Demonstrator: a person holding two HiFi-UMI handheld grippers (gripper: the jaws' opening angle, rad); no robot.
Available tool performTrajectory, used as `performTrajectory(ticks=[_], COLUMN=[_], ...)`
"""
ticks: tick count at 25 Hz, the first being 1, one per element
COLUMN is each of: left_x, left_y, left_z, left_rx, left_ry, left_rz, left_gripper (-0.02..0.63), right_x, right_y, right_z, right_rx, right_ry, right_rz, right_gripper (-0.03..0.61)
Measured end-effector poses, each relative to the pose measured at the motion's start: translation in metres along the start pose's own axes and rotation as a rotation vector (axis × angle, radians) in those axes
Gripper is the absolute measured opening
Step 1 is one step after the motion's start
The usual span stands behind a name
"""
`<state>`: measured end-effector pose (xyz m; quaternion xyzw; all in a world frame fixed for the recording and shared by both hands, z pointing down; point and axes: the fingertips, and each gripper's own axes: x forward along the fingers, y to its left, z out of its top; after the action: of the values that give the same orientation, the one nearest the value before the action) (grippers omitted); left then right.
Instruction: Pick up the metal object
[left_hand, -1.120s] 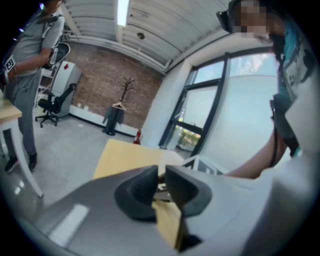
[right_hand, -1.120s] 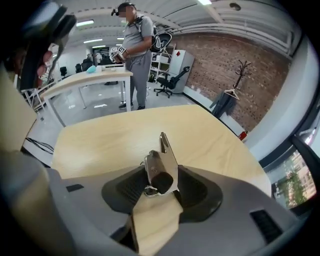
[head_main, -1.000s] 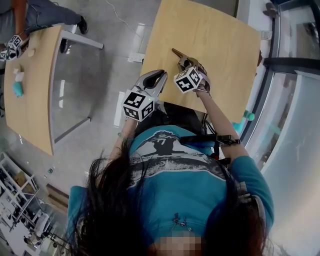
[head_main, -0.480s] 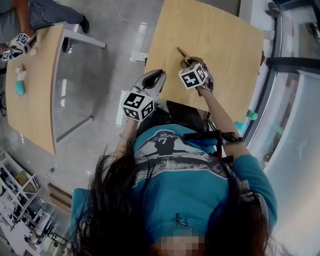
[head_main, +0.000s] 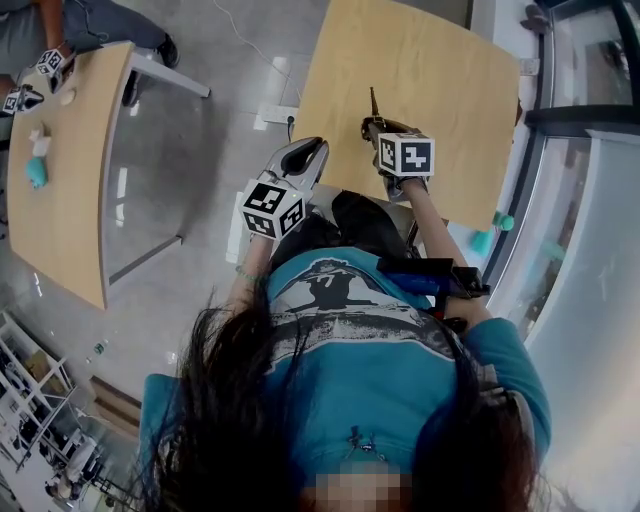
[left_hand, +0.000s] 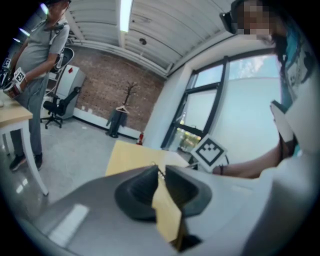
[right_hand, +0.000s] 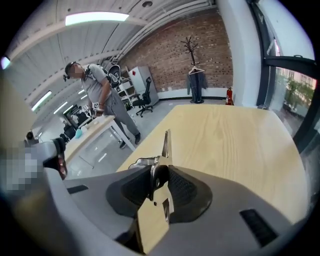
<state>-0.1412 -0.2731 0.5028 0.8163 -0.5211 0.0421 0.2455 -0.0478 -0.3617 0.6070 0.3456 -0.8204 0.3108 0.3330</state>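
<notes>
The metal object (head_main: 372, 101) is a thin brass-coloured tool whose blade sticks out past my right gripper (head_main: 376, 128) over the wooden table (head_main: 440, 70). In the right gripper view the metal object (right_hand: 165, 144) sits between the dark pads (right_hand: 134, 189), and the right gripper (right_hand: 159, 174) is closing on it, its jaws pressed against its sides. My left gripper (head_main: 318, 149) hangs off the table's near left corner. In its own view the left gripper (left_hand: 159, 173) has its tips together with nothing between them.
A second wooden table (head_main: 60, 170) stands far left with a teal thing (head_main: 36, 175) on it, and a person (right_hand: 98, 89) works there with marked grippers. Grey floor lies between the tables. Glass wall and metal frame (head_main: 560, 120) run along the right.
My right gripper has swung from pointing up-left to pointing straight up the table. The metal object turned with it, from lying diagonally to pointing away. The left gripper stayed put.
</notes>
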Motion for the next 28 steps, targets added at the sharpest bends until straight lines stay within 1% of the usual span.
performTrajectory(ticks=[6,10,14,18,24,28], left_x=[-0.039,-0.07,-0.103,-0.127,-0.15,-0.156], left_y=[-0.009,-0.019,-0.031,-0.047,-0.068,-0.101], left_z=[-0.009,-0.015,-0.03,-0.05,-0.077,-0.089], left_rx=[0.016,0.033,0.038,0.039,0.004,0.005], left_ry=[-0.013,-0.026,-0.034,-0.026,-0.014,-0.015], left_rz=[-0.017,-0.036,-0.052,-0.082,-0.129,-0.157], left_gripper=[0.041,0.041,0.041,0.041,0.041,0.041], right_x=[-0.039,-0.067,-0.091,-0.116,-0.152,-0.187], right_y=[0.037,0.066,0.093,0.109,0.128,0.128], right_z=[-0.011,-0.027,-0.055,-0.085,-0.127,-0.159], right_rx=[0.096,0.145,0.175,0.208,0.262,0.275], right_ry=[-0.083,-0.135,-0.165,-0.187,-0.208,-0.22], right_rz=[0.044,0.07,0.081,0.075,0.048,0.042], right_gripper=[0.101,0.1,0.1,0.1,0.1,0.1])
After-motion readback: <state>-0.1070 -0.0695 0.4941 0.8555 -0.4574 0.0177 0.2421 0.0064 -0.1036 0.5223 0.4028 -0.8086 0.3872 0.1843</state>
